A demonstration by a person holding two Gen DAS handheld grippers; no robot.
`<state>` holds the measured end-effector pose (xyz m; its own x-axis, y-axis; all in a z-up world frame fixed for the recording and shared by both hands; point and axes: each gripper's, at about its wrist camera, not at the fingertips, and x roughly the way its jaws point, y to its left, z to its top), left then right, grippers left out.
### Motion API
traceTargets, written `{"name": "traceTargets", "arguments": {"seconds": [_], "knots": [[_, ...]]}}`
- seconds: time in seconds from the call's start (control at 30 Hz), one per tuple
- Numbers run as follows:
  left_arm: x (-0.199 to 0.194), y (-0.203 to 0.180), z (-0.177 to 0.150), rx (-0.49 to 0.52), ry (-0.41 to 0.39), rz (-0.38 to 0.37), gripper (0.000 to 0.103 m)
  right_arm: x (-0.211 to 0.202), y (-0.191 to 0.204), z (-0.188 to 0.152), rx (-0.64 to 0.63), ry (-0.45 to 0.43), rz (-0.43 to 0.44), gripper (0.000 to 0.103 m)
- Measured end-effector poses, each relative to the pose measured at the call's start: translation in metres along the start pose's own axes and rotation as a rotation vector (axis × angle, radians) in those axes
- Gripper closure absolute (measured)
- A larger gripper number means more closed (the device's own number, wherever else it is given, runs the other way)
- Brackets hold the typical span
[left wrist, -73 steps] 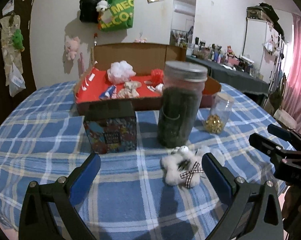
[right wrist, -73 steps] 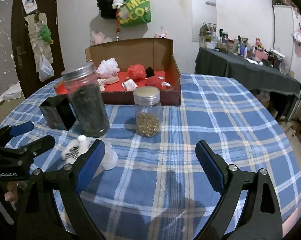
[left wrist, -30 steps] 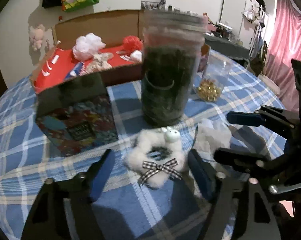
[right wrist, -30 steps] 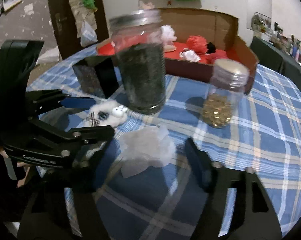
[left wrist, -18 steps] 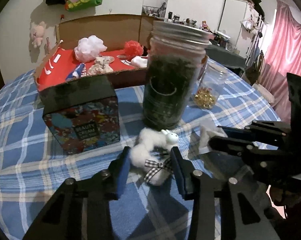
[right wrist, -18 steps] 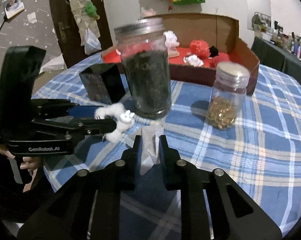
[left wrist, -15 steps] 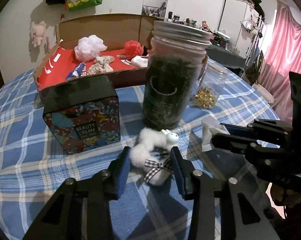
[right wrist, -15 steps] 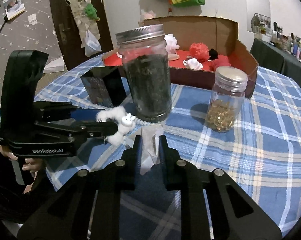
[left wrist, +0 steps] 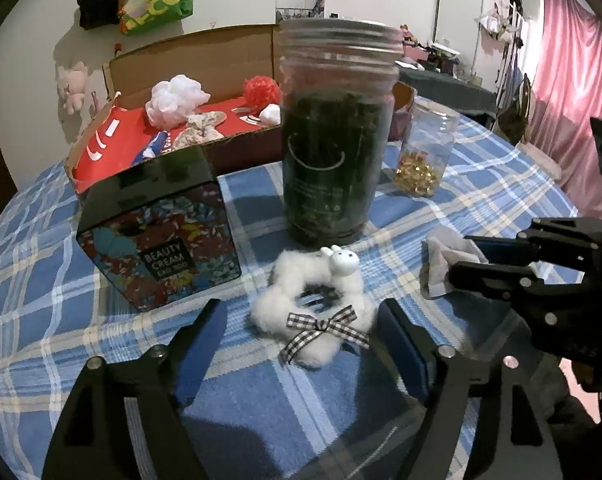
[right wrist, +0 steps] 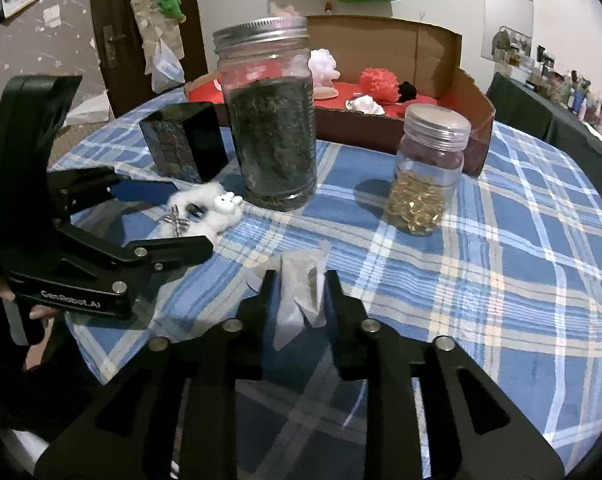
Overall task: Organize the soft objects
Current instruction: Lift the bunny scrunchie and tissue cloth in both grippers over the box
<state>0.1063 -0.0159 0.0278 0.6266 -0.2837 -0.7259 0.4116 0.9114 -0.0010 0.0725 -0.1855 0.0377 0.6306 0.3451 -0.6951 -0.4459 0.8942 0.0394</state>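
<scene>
A fluffy white scrunchie (left wrist: 315,312) with a checked bow and a small bunny head lies on the blue plaid tablecloth. My left gripper (left wrist: 301,336) is open, its blue pads on either side of the scrunchie. The scrunchie also shows in the right wrist view (right wrist: 209,208). My right gripper (right wrist: 299,286) is shut on a crumpled white cloth (right wrist: 301,296) and holds it above the table. The cloth also shows in the left wrist view (left wrist: 445,260). A cardboard box (left wrist: 205,56) with a red bottom holds several soft items at the back.
A tall jar of dark leaves (left wrist: 335,136) stands just behind the scrunchie. A black Beauty Cream box (left wrist: 161,228) sits to its left. A small jar of gold beads (right wrist: 425,172) stands to the right. The round table's edge (right wrist: 561,396) is near.
My left gripper, shut on the scrunchie half a second ago, has opened and the scrunchie lies between the pads. My right gripper still holds the white cloth it closed on earlier.
</scene>
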Motion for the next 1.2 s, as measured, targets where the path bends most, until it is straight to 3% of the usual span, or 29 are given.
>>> {"name": "traceTargets", "arguments": {"seconds": [0.03, 0.07, 0.1, 0.37, 0.47, 0.57, 0.67, 0.8, 1.2], "knots": [[0.000, -0.001, 0.000, 0.005, 0.002, 0.003, 0.021, 0.000, -0.001, 0.000, 0.001, -0.001, -0.002, 0.072], [0.001, -0.001, 0.001, 0.008, 0.005, 0.006, 0.020, 0.000, -0.002, 0.000, 0.003, -0.002, -0.003, 0.060], [0.001, -0.001, 0.001, 0.011, 0.006, 0.008, 0.019, 0.000, -0.003, -0.001, 0.006, -0.008, -0.002, 0.040], [0.007, -0.007, 0.004, 0.049, 0.021, 0.024, 0.019, 0.002, 0.001, -0.003, -0.028, -0.030, -0.018, 0.037], [0.007, -0.007, 0.004, 0.058, 0.017, 0.023, 0.020, 0.007, 0.007, -0.004, -0.043, -0.024, -0.026, 0.040], [0.006, -0.005, 0.002, 0.055, 0.014, -0.003, 0.026, 0.008, 0.007, -0.004, -0.038, -0.028, -0.014, 0.057], [0.004, -0.010, 0.000, 0.084, 0.000, -0.020, 0.039, 0.008, 0.006, -0.005, -0.022, -0.032, 0.004, 0.072], [0.000, -0.015, -0.002, 0.101, -0.013, -0.007, 0.042, 0.004, 0.004, -0.005, -0.003, -0.045, 0.019, 0.078], [-0.018, -0.006, 0.002, 0.058, -0.050, -0.029, 0.042, -0.010, -0.003, 0.006, 0.019, -0.084, 0.005, 0.078]]}}
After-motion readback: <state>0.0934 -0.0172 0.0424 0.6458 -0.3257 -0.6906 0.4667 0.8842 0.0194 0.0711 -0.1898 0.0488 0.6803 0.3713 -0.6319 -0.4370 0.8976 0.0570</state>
